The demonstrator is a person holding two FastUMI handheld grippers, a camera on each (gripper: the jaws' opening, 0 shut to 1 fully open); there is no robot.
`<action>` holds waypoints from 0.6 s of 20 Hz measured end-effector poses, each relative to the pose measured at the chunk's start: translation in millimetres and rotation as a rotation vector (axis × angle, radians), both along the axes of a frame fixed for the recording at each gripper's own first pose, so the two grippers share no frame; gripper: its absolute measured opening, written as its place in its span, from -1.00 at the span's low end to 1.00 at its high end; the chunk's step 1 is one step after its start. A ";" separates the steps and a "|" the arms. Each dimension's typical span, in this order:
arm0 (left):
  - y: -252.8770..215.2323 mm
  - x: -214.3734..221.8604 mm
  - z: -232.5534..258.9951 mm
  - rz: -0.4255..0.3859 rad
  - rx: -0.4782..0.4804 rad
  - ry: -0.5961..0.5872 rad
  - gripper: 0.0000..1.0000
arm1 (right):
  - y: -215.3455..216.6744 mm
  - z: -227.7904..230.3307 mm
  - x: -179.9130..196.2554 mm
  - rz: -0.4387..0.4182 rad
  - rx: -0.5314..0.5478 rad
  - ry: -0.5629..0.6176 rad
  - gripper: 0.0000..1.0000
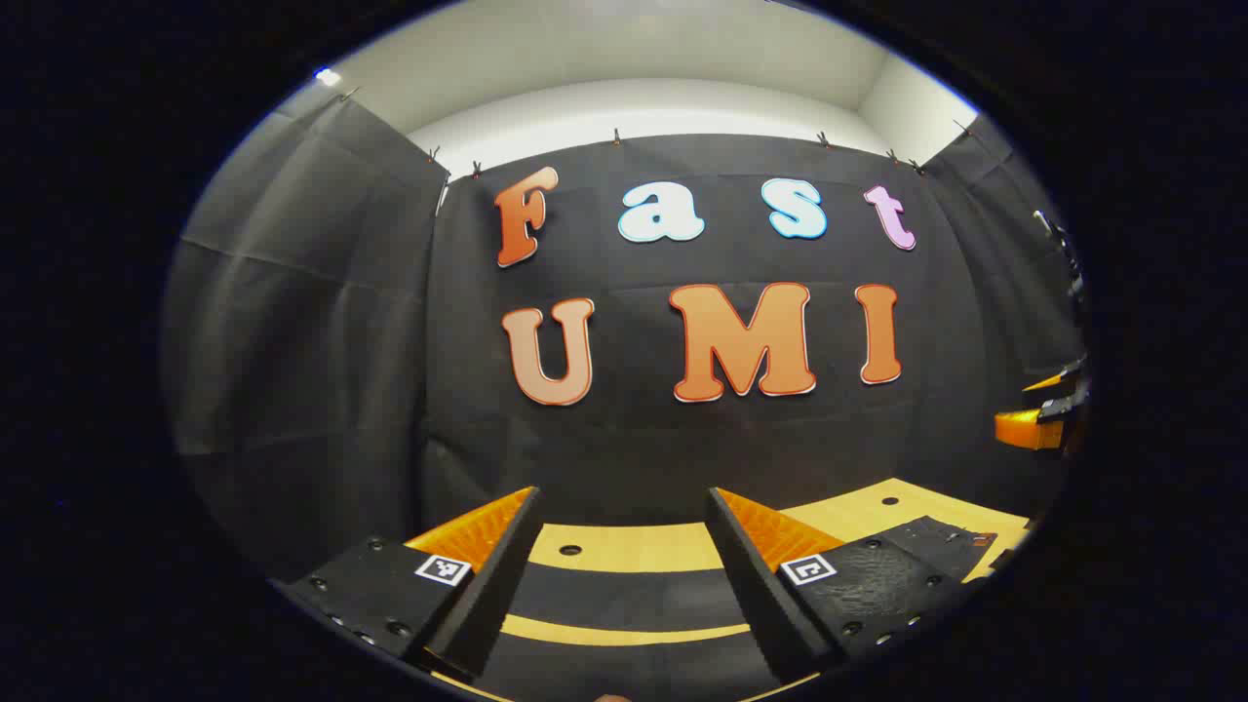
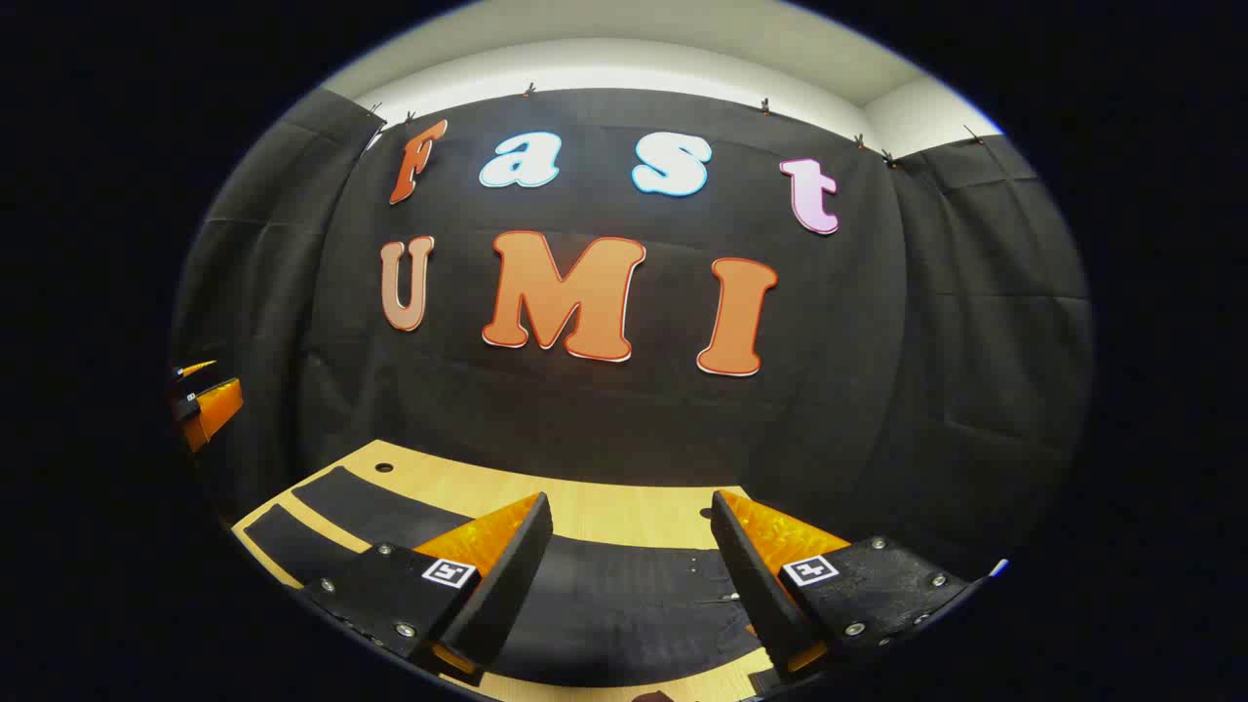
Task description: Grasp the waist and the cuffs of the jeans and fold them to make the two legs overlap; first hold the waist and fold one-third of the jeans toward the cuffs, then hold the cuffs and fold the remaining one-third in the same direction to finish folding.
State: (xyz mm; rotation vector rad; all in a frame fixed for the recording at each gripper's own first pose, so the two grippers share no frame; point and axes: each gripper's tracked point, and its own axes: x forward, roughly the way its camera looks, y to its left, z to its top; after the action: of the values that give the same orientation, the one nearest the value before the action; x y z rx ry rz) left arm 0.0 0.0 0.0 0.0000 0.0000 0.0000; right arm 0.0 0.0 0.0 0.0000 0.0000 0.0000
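Hovering over dark jeans spread flat on the tabletop, left claw and right claw gape empty; risk: pinching one fabric layer, legs misaligning.

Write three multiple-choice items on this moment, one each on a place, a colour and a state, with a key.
1. Where do the jeans lie?
A. flat on the table
B. hanging on the wall
C. lifted between the fingers

2. What colour is the tabletop?
A. white
B. light wood
C. green

3. How do the left gripper and right gripper stand?
A. both shut on the waist
B. one open, one shut
C. both open, holding nothing

Key: 1 A, the dark cloth is spread on the tabletop; 2 B, pale wood shows around the cloth; 3 C, each view shows its fingers spread with a free gap.
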 end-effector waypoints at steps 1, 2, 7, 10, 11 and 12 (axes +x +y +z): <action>-5.0 1.6 -1.8 -0.025 -0.029 0.009 0.97 | -3.8 -4.3 4.6 -0.008 -0.005 0.017 0.96; -3.7 3.0 0.7 -0.026 -0.049 0.008 0.96 | -5.1 -5.0 6.7 -0.003 0.000 0.028 0.97; -13.0 13.9 19.9 0.015 0.003 -0.031 0.96 | -14.6 4.7 26.5 0.016 0.041 -0.009 0.96; -39.9 30.0 20.6 0.012 -0.008 -0.015 0.94 | -28.3 15.0 33.6 0.015 0.055 -0.040 0.96; -49.3 35.9 19.2 0.009 -0.013 -0.010 0.94 | -30.7 13.8 37.8 0.018 0.064 -0.042 0.96; -57.4 42.2 19.0 0.006 -0.017 -0.008 0.94 | -33.0 12.1 42.5 0.021 0.075 -0.040 0.96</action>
State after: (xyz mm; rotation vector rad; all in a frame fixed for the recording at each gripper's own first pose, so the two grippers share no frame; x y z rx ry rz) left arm 42.2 -57.4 19.0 -0.0168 -0.0075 0.0064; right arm 42.5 -33.0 12.1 0.0751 -0.0397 0.0205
